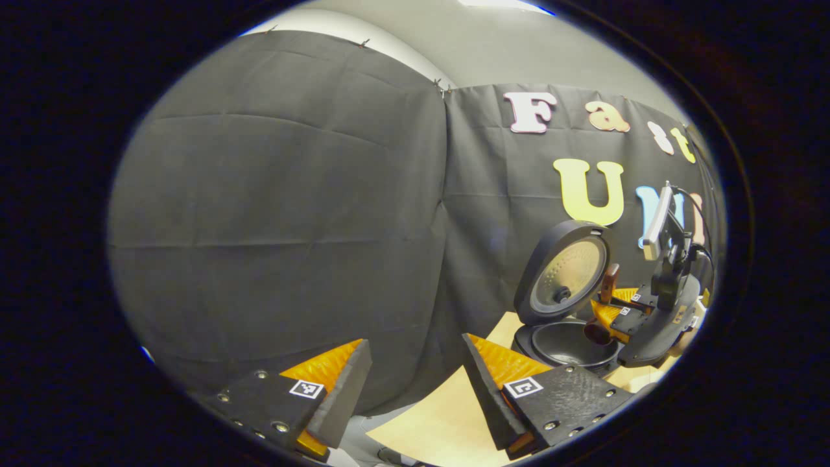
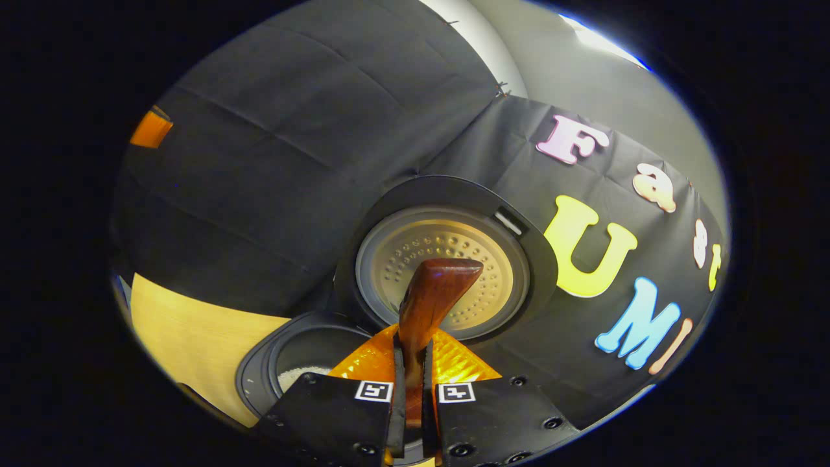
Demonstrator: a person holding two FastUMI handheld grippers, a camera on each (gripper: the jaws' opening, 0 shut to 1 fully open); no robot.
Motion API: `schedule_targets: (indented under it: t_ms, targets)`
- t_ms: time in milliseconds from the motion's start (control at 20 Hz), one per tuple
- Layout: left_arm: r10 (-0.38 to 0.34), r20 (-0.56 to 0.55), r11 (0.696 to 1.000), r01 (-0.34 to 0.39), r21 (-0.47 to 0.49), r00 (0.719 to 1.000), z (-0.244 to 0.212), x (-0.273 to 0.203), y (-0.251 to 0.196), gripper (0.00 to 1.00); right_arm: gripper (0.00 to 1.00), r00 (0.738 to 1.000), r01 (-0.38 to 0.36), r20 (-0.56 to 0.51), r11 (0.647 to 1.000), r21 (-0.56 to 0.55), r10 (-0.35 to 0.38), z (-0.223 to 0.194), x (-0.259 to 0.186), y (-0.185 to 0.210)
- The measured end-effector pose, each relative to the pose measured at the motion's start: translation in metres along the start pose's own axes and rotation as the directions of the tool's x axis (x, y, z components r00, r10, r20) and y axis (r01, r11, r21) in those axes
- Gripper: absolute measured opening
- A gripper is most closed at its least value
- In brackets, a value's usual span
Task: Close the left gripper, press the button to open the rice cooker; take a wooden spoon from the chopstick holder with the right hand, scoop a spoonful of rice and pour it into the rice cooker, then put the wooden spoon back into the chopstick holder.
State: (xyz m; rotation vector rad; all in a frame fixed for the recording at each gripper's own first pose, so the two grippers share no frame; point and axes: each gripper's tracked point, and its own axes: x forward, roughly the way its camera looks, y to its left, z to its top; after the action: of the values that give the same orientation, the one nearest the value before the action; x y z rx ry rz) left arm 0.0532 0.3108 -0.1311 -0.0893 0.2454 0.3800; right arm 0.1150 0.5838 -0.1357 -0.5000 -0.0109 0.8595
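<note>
The right hand-held gripper (image 2: 410, 379) was clamped on the handle of the wooden spoon (image 2: 428, 298), both fingers pressing the dark wood between them, with the handle end rising in front of the rice cooker's raised lid (image 2: 447, 259) in the right gripper view. Seen from the left gripper view, that same gripper hung over the rice cooker (image 1: 570, 344), the spoon tipped down toward the open pot. The left hand-held gripper (image 1: 415, 389) had its fingers spread wide with nothing between them, held back from the rice cooker over the pale wooden bench (image 1: 441, 421). The rice cooker stood on that bench against the black cloth wall, its lid swung fully up, so the button press looked finished. In the right gripper view a small heap of white rice (image 2: 299, 376) lay at the bottom of the inner pot (image 2: 285, 357), just beside the gripper's fingers, which suggested the spoonful had been poured or was nearly all out; the spoon's bowl was hidden, so I could not tell whether any grains were left in it. By my judgement, what remained was lifting the spoon away from the rice cooker and returning it to the chopstick holder.
</note>
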Motion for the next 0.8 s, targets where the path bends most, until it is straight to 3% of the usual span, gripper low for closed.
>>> schedule_targets:
  t_ms: [150,400,600,800]
  targets:
    - [-0.004,0.013,1.000,0.004,-0.004,1.000,0.001,0.000,-0.001,0.84,0.12,0.999,-0.015,-0.045,0.977,0.212,0.025,-0.010,0.000,-0.011]
    - [-0.031,0.026,0.999,0.031,0.006,0.999,0.003,0.000,-0.004,0.84,0.12,0.997,-0.009,-0.059,0.850,0.527,0.047,-0.010,-0.012,-0.040]
    - [-0.082,0.047,0.997,0.082,-0.003,0.996,0.016,-0.008,-0.015,0.84,0.12,0.999,0.009,-0.042,0.787,0.616,0.021,-0.009,-0.032,-0.069]
    - [-0.146,0.075,0.989,0.146,0.005,0.987,0.034,-0.015,-0.067,0.84,0.12,0.999,0.043,-0.042,0.712,0.701,-0.020,-0.016,-0.060,-0.102]
